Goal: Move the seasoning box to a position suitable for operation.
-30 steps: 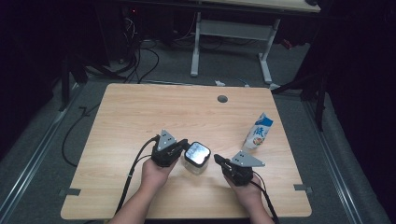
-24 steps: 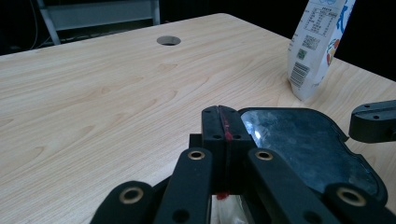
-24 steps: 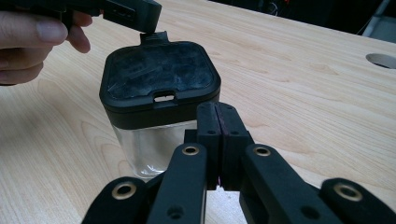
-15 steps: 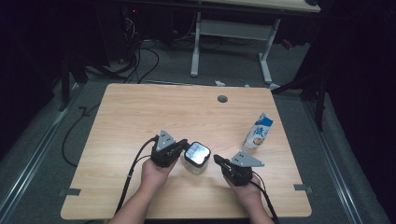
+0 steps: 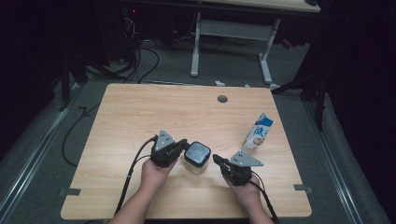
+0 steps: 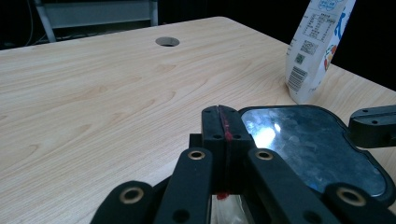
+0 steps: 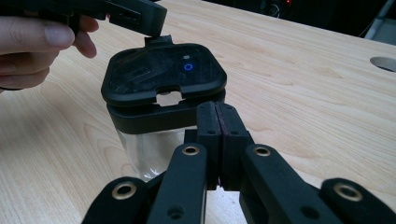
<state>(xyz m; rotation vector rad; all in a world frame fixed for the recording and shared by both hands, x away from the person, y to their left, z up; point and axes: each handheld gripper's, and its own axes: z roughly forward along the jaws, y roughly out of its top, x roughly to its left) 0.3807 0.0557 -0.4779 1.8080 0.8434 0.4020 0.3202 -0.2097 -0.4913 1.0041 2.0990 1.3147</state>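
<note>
Wood table [image 5: 140, 116]: lidded jar [image 5: 196, 157], carton [image 5: 258, 132].

jar [image 5: 196, 157] sits between both grippers; carton [image 5: 258, 132] stands behind, to the right

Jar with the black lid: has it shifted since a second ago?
No. In the high view the jar sits the same way off the table's cable hole and the milk carton as before.
</note>
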